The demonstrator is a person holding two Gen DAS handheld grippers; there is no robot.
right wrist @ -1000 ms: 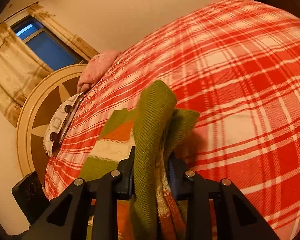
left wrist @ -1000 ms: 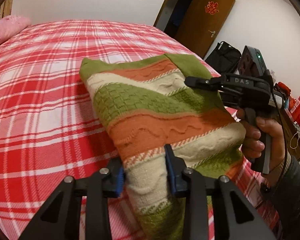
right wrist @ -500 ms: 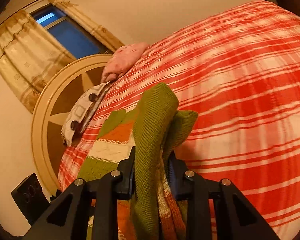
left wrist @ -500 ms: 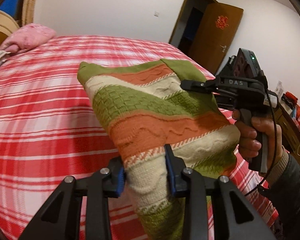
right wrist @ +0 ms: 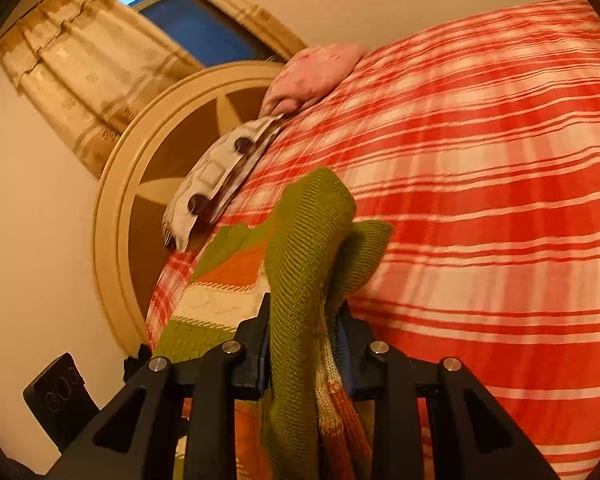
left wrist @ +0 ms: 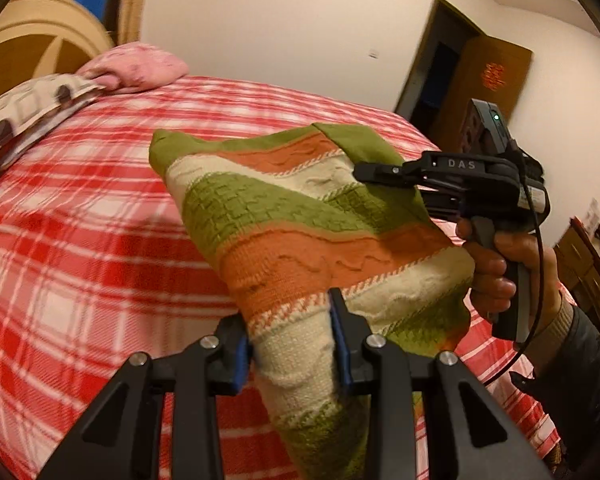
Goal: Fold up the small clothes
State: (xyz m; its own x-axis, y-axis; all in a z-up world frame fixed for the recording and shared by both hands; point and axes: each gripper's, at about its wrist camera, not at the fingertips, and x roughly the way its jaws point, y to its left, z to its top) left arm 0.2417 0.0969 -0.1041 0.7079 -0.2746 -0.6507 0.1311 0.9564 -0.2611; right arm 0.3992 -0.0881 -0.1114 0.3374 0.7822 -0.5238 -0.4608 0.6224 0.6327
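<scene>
A folded knit sweater (left wrist: pixel 300 220) striped green, orange and cream hangs in the air above the bed. My left gripper (left wrist: pixel 292 344) is shut on its near cream edge. My right gripper (left wrist: pixel 384 174), held by a hand (left wrist: pixel 496 264), pinches the far green corner in the left wrist view. The right wrist view shows that gripper (right wrist: pixel 304 344) shut on bunched green knit of the sweater (right wrist: pixel 312 240), with the striped body (right wrist: pixel 216 300) trailing down to the left.
The bed (left wrist: pixel 80 220) carries a red and white plaid cover. A pink pillow (left wrist: pixel 136 66) and a patterned cushion (left wrist: pixel 28 108) lie by the round wooden headboard (right wrist: pixel 140 184). A curtained window (right wrist: pixel 180 16) is behind it. A brown door (left wrist: pixel 488 80) stands at the right.
Both grippers have carried the sweater sideways toward the head of the bed; pillow, cushion and headboard have come into the left wrist view. The grips are unchanged.
</scene>
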